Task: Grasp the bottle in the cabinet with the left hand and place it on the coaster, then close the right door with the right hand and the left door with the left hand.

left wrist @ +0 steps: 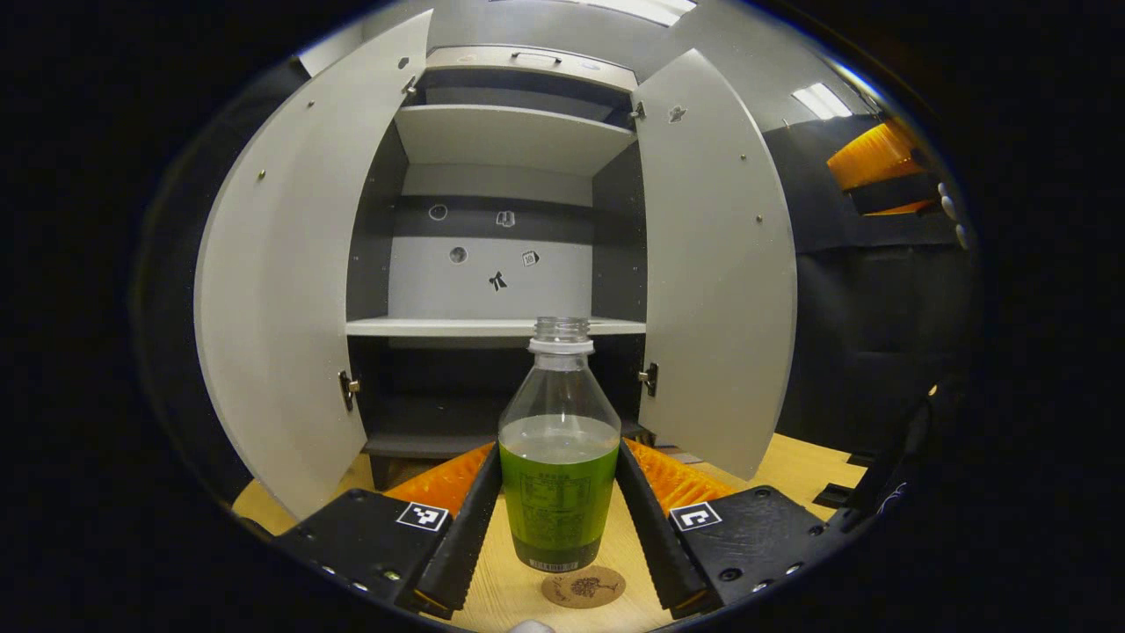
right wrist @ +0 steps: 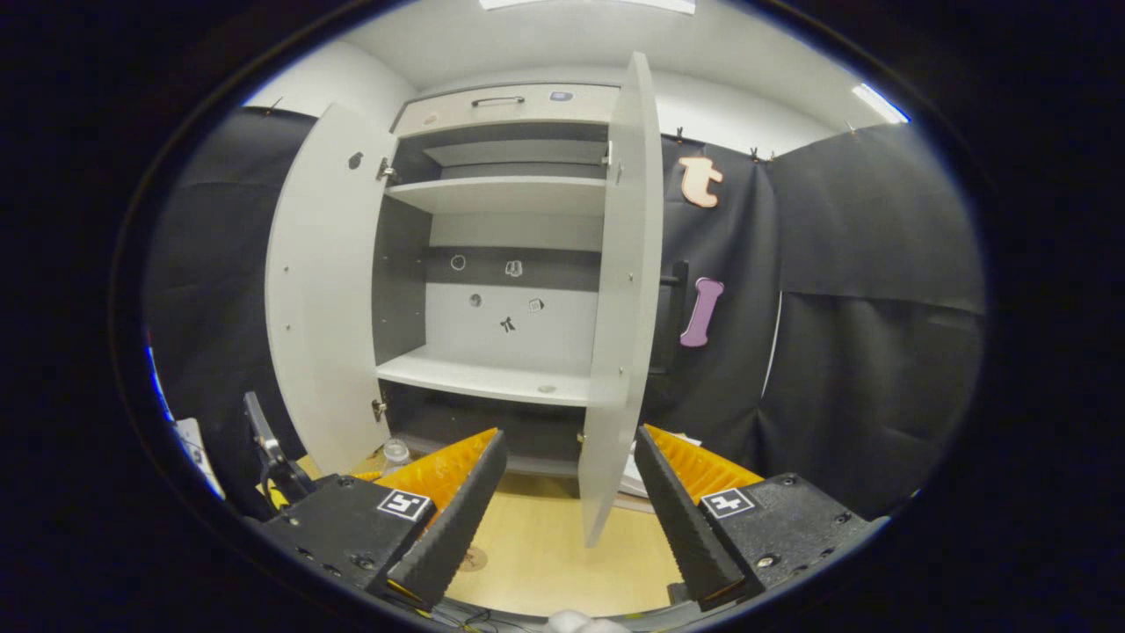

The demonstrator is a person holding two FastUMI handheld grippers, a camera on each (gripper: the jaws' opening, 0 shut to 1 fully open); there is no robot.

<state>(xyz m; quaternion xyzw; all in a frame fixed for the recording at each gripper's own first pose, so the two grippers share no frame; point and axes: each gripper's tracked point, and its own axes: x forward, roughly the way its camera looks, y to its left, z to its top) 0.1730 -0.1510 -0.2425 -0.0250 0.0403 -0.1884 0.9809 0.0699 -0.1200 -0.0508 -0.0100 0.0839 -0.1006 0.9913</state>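
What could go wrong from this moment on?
1. The bottle has no cap and holds green liquid; a tilt could spill it.
2. It sits at the far edge of the coaster, perhaps not squarely on it, so it may end off target.
3. The right door stands edge-on before the right gripper; a push could glance off its edge.

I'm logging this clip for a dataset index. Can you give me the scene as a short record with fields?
bottle: upright between the left tongs, capless, green liquid about half full
coaster: on the wooden table, just in front of the bottle's base
left door: open
right door: open, edge-on between the right tongs
shelves: bare
left tongs contact: cannot tell
right tongs: open, holding nothing
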